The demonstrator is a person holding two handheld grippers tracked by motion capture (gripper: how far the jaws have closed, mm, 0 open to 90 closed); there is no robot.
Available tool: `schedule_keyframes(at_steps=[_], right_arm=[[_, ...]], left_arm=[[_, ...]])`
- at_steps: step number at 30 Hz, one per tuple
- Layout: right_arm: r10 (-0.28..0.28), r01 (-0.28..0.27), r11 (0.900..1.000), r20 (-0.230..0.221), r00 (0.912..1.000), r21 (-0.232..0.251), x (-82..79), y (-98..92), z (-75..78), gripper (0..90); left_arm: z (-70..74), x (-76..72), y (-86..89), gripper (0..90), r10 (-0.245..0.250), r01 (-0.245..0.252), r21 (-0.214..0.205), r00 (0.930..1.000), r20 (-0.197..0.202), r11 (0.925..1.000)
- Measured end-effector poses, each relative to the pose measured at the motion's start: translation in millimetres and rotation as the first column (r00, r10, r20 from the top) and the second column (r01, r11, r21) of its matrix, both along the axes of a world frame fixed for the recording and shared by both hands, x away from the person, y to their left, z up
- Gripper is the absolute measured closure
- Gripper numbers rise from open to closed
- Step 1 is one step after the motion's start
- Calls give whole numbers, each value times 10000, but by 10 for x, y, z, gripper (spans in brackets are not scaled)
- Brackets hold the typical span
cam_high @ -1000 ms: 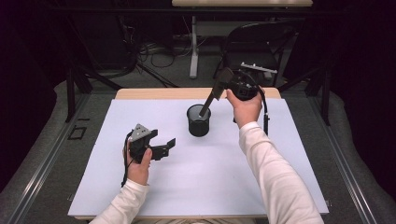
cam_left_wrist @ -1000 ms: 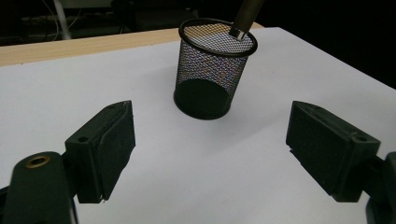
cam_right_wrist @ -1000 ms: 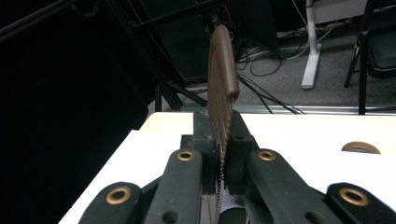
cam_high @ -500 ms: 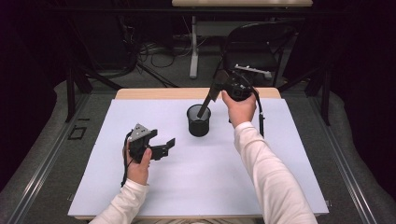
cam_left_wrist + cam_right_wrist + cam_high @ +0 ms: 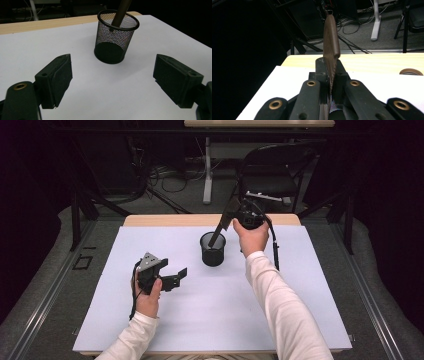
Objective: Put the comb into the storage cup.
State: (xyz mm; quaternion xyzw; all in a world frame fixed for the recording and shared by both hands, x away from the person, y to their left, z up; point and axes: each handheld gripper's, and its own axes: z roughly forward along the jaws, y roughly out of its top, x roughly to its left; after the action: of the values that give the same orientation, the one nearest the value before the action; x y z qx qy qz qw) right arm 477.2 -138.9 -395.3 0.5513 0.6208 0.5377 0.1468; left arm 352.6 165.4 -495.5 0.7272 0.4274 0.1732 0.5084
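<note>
High view: my right tongs [image 5: 226,220] hold a brown flat stick [image 5: 218,233] slanted into the black mesh cup [image 5: 213,249] mid-bench [image 5: 300,285]; my left tongs [image 5: 176,279] sit wide and empty, near the cup. Left gripper view: pads [image 5: 59,75] far apart, cup [image 5: 113,40] ahead, stick [image 5: 121,12] inside. Right gripper view: tongs [image 5: 329,75] clamped on the stick [image 5: 331,45].

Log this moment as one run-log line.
right gripper: shut on brown stick, tip in mesh cup | left gripper: open, resting on white table sheet | stage: inserting
</note>
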Motion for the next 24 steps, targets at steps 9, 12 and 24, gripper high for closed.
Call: schedule_keyframes(at_steps=[9,12,24], right_arm=[[-83,84,9999,-140,9999,82,33,20,-80,865],[-76,78,9999,-181,9998,109,41,23,-116,865],[-89,93,9999,-408,9991,103,61,37,-256,865]], left_arm=[[-1,1,0,158,3,-3,3,10000,0,10000],[-2,1,-1,158,3,-3,14,10000,-2,10000],[-3,2,-3,158,3,-3,34,10000,3,10000]])
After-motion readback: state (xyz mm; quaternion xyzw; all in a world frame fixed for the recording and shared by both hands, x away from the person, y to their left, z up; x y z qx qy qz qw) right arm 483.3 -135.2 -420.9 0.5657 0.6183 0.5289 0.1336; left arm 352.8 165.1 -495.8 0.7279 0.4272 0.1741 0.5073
